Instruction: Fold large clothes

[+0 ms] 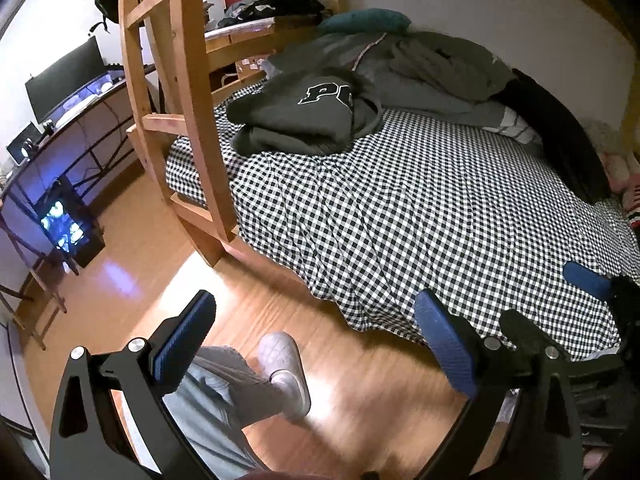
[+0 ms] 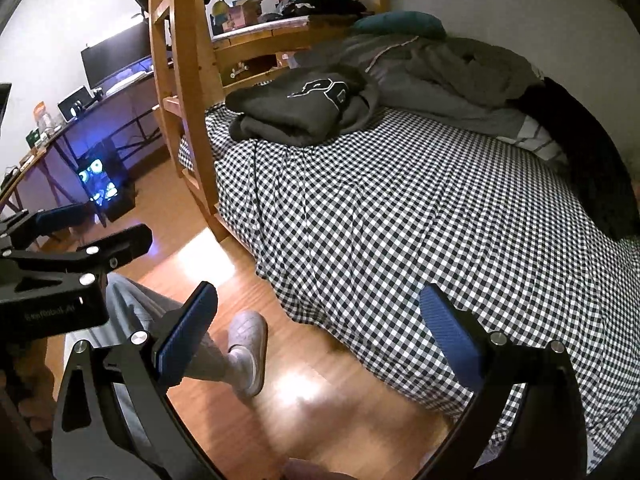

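Both empty, jaws apart: left gripper [image 1: 316,344] and right gripper [image 2: 320,336] hung over the floor. The grey hoodie [image 1: 308,116] lay bunched at the checked bed's [image 1: 400,216] far edge; looked thick, floppy, best pinched at the hem corners.

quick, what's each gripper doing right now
left gripper: open, holding nothing, over the floor by the bed.
right gripper: open, holding nothing.

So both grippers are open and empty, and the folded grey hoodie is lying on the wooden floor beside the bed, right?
Not quite. The folded grey hoodie lies on the checkered bedsheet, near the wooden ladder, not on the floor; the left wrist view shows it plainly. The rest holds: the left gripper and right gripper are open and empty.
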A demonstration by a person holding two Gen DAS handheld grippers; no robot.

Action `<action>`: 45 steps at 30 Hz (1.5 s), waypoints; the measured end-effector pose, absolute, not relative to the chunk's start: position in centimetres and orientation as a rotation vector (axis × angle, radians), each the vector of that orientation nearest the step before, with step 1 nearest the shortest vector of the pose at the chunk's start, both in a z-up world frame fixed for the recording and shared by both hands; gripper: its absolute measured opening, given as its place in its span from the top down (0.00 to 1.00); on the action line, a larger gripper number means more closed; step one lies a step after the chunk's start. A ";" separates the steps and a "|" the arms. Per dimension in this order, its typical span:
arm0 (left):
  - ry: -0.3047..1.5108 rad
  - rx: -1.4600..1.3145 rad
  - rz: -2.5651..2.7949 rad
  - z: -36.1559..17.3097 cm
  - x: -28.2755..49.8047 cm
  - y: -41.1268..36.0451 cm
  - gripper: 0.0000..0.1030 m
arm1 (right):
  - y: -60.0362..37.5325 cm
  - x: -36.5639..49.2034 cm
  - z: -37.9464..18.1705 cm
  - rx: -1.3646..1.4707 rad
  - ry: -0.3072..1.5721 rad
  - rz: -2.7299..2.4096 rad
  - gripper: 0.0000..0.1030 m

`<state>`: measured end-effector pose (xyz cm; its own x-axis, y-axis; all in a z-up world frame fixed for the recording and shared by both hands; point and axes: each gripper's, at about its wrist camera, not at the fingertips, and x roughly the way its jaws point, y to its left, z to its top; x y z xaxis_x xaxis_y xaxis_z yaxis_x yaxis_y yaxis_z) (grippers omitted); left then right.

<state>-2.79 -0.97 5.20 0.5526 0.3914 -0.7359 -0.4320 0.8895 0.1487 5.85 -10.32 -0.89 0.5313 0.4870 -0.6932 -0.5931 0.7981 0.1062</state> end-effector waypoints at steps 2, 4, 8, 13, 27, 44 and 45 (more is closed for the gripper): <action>0.860 -0.054 0.482 5.1 -2.8 -1.0 0.06 | -10.4 5.7 -1.1 -0.155 0.780 0.647 0.03; 0.860 -0.055 0.484 5.0 -2.8 -1.0 0.06 | -10.4 5.7 -1.2 -0.160 0.778 0.648 0.03; 0.864 -0.052 0.482 5.0 -2.7 -0.9 0.06 | -10.5 5.5 -1.1 -0.157 0.774 0.648 0.03; 0.856 -0.049 0.478 5.2 -2.9 -1.0 0.06 | -10.6 5.4 -1.0 -0.155 0.773 0.647 0.03; 0.856 -0.024 0.476 5.0 -2.9 -1.3 0.06 | -10.6 5.2 -1.1 -0.150 0.771 0.656 0.03; 0.858 -0.022 0.476 5.2 -3.0 -1.3 0.06 | -10.8 5.4 -1.1 -0.142 0.765 0.649 0.03; 0.858 -0.020 0.475 5.3 -3.0 -1.4 0.06 | -10.8 5.4 -1.1 -0.141 0.764 0.647 0.03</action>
<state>-2.97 -1.37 5.28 0.5564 0.3947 -0.7312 -0.4108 0.8956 0.1708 5.45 -10.83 -1.13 0.5400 0.4928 -0.6823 -0.5916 0.7989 0.1088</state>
